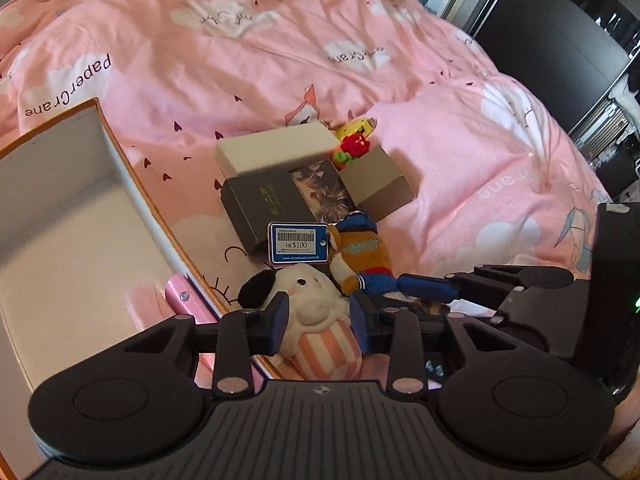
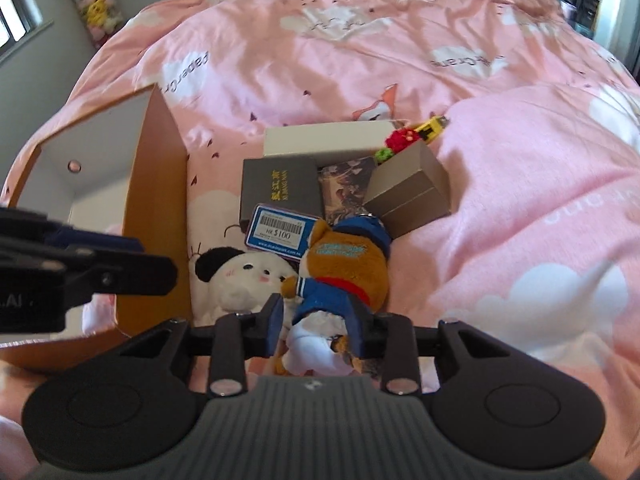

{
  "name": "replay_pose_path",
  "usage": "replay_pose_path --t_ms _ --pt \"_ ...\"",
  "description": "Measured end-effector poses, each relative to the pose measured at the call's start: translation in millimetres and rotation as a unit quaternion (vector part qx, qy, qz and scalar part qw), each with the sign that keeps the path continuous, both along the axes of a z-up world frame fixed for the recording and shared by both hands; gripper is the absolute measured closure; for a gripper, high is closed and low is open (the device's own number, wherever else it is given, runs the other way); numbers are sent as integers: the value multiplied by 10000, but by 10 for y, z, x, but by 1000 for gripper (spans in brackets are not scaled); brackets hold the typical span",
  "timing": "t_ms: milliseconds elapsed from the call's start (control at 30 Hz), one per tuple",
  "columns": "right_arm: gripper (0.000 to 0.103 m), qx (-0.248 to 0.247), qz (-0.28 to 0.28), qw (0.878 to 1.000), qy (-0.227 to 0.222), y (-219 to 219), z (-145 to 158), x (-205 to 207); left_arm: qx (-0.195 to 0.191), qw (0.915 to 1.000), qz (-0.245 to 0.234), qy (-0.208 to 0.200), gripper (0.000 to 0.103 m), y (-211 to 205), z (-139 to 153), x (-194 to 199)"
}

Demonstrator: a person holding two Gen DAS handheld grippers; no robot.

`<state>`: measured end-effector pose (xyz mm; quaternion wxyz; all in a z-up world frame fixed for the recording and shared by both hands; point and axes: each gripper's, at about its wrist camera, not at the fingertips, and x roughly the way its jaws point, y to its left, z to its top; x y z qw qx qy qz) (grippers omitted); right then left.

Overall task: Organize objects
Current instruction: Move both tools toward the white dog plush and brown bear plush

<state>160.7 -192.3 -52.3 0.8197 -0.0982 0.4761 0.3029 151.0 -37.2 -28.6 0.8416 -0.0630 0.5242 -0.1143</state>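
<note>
1. While our left claw [image 1: 320, 322] is closing its two fingers around the white plush [image 1: 316, 312] with black ears and a pink striped base, that toy is sitting on the bed just beside the orange wall of the open box [image 1: 132, 184].
2. We are pinching the brown plush [image 2: 348, 276] in blue clothes with our right claw [image 2: 318, 330], its white lower part caught between the fingers; it is lying on the bed touching the white plush [image 2: 240, 280].
3. A blue price tag [image 2: 278, 232] reading HK$100 is resting above both toys, partly over a dark grey box [image 2: 280, 188].
4. Behind that, a white box [image 2: 324, 140] and a tan box [image 2: 412, 188] are lying close together, with a patterned card [image 2: 344, 188] between them.
5. A red knitted flower [image 2: 400, 138] and a small yellow toy [image 2: 432, 126] are sitting at the back edge of the tan box.
6. We are seeing the open box [image 2: 156, 216] standing to the left, white inside.
7. Everything is lying on a pink duvet [image 2: 520, 160] printed with clouds.
</note>
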Motion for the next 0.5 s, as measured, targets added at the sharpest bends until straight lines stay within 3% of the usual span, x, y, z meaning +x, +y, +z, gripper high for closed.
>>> replay_pose_path --t_ms 100,200,400,500 --pt "67 -318 101 9994 -98 52 -121 46 57 9999 -80 133 64 -40 -23 70" --pt "59 -377 57 9992 79 20 -248 132 101 9990 -175 393 64 -97 -78 157" --pt "65 242 -567 9961 636 -357 -268 292 671 9929 -470 865 64 -361 -203 316" --pt "66 403 -907 9926 699 -576 -251 330 981 9873 -657 1064 63 -514 -289 386"
